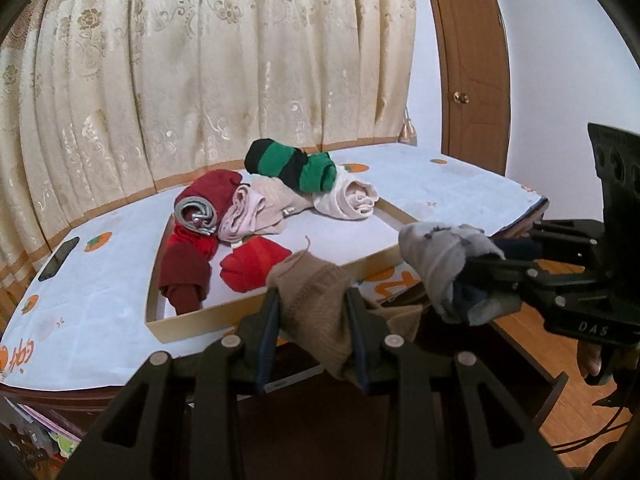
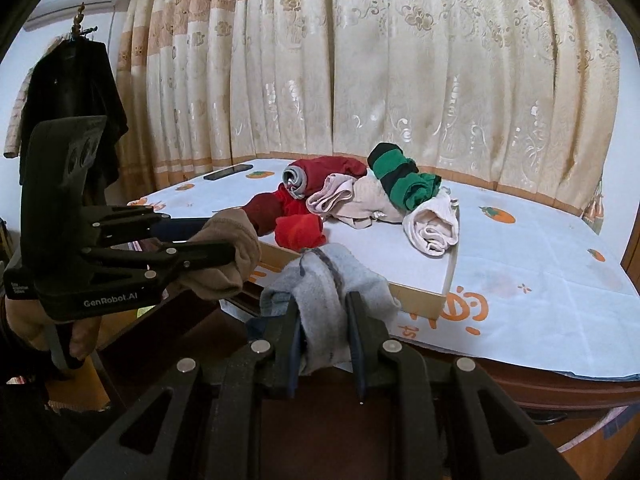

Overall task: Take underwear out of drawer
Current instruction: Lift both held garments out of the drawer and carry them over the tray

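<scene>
Underwear in rolled bundles lies in a shallow tray (image 1: 276, 314) on the surface (image 1: 100, 320), which is covered by a white cloth with orange prints. The pile holds a green-and-black roll (image 1: 296, 168) on top, a dark red roll with a grey waistband (image 1: 208, 200), pale pink (image 1: 244, 216) and cream (image 1: 352, 198) rolls, and bright red pieces (image 1: 254, 262) nearer the front rim.

The left tongs (image 1: 312, 312) are closed on a tan bundle (image 1: 316, 296), held in front of the tray's near edge. The right tongs (image 2: 324, 328) are clamped on a grey bundle (image 2: 328, 280), also just in front of the tray; the two bundles sit side by side, near each other but apart.

A dark phone (image 1: 60, 258) lies on the cloth left of the tray. A patterned curtain (image 1: 200, 60) hangs behind, a wooden door (image 1: 476, 72) stands at right, and dark clothing (image 2: 72, 92) hangs at far left in the right wrist view.
</scene>
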Motion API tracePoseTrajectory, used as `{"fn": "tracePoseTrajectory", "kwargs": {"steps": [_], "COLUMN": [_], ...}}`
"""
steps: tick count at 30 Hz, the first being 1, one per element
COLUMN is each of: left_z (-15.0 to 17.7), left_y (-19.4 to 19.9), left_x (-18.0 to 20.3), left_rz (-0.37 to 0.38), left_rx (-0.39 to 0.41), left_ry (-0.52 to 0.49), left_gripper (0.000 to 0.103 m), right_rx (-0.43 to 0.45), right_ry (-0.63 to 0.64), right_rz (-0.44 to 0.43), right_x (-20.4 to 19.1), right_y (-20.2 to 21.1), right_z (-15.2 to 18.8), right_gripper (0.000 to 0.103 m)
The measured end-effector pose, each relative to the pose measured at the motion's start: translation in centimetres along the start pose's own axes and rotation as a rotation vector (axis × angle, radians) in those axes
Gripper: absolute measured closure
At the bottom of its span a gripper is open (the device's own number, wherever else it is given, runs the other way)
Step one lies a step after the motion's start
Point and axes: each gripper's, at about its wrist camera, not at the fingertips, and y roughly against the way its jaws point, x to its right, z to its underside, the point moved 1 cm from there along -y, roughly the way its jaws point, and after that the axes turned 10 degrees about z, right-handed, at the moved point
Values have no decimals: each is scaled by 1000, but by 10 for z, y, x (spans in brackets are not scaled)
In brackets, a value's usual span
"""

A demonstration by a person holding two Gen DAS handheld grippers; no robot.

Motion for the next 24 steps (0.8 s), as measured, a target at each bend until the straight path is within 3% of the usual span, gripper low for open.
{"fn": "tracePoseTrajectory", "kwargs": {"steps": [24], "left_z": [-4], "left_y": [11], "left_x": [-5], "left_rz": [-33], "left_rx": [55], "left_ry": [15], "left_gripper": [72], "right_rx": [66], "right_ry": [-28], "right_rz": [-5], "right_x": [4], "right_y": [10], "right_z": [-4], "right_gripper": [80]}}
